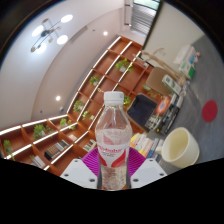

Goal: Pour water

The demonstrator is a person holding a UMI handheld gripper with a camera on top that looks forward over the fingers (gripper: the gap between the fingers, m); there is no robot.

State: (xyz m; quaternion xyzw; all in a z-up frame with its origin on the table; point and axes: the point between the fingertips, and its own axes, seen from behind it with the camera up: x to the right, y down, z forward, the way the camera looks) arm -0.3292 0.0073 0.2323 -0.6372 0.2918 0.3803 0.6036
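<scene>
Shelving (70,125) with plants is seen behind. A cream cup (178,148) is seen just right of the water bottle (114,140), which is gripped upright by the jaws. Pouring is best done by tilting slowly, with the capped neck brought over the cup.

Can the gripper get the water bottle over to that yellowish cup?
Probably yes. The water bottle stands upright between the gripper fingers, which look closed on it. The cup sits just beside it, top open, with nothing visible between them.
</scene>
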